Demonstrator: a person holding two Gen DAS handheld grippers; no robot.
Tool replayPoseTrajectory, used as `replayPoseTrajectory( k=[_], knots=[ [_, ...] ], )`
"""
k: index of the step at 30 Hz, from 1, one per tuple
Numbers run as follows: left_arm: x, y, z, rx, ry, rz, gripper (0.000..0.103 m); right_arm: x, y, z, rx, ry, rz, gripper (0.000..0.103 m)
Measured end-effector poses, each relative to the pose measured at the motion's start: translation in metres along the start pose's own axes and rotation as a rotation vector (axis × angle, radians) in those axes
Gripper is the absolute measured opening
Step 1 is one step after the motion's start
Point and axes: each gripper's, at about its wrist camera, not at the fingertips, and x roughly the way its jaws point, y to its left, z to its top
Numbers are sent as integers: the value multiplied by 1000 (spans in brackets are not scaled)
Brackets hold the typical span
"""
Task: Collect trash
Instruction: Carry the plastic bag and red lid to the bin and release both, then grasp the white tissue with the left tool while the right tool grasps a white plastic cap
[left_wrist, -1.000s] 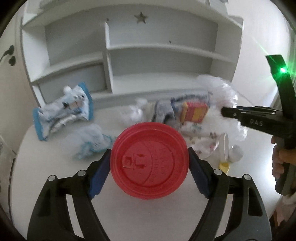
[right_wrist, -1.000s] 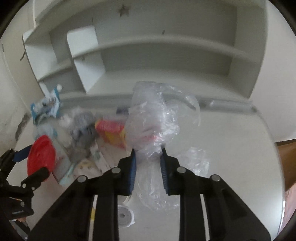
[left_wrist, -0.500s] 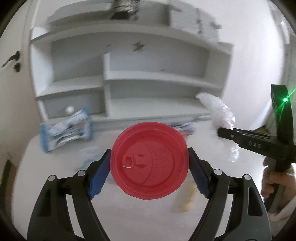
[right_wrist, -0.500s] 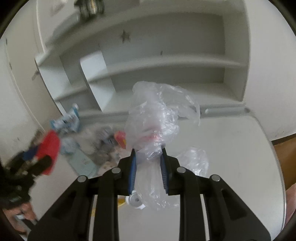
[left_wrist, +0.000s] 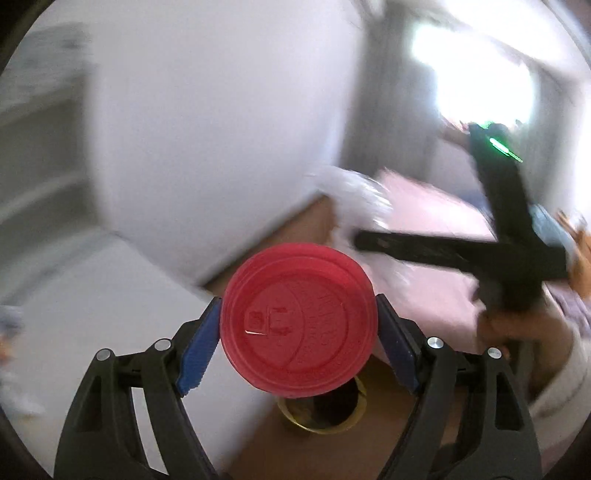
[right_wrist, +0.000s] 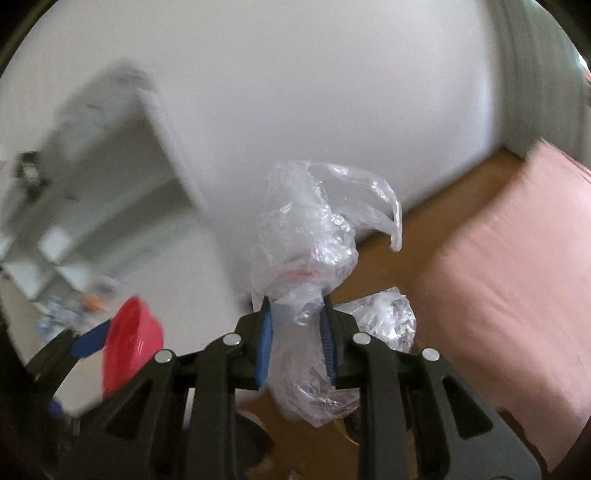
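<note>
My left gripper (left_wrist: 298, 328) clamps a red lid (left_wrist: 298, 320) edge to edge; right gripper (right_wrist: 296, 338) pinches a clear plastic bag (right_wrist: 314, 236). Below, blurry, prob. a bin (left_wrist: 321, 415) w/ yellow rim on brown floor (right_wrist: 424, 236).

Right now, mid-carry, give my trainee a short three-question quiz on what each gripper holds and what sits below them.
1. True or false: the left gripper grips the red lid by its rim, one blue pad on each side.
2. What is pinched in the right gripper? A) a paper wrapper B) a crumpled clear plastic bag C) nothing
3. Fill in: in the left wrist view, just under the lid, a dark round opening with a ______ rim shows above the wooden floor.

Key: 1 true; 2 B; 3 yellow.
</note>
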Motion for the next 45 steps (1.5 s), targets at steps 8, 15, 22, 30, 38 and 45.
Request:
replayPoseTrajectory(
  k=[8,15,22,30,38,45],
  knots=[
    [162,-56,-95,59,370,16,78,125,-125,-103,234,372,-42,23],
    [232,-55,-124,47,502,70,78,176,-142,-128,301,479,-15,23],
    [265,-50,-130,29,562,81,78,197,-153,-144,355,533,-4,24],
    [274,-39,-145,-43,533,26,95,200,-171,-141,449,494,5,79],
    [243,-58,-114,6,325,1,95,137,-183,-100,448,258,-207,80],
    [107,-83,-43,155,17,-5,95,3,-131,-52,220,-290,-521,97]
  ],
)
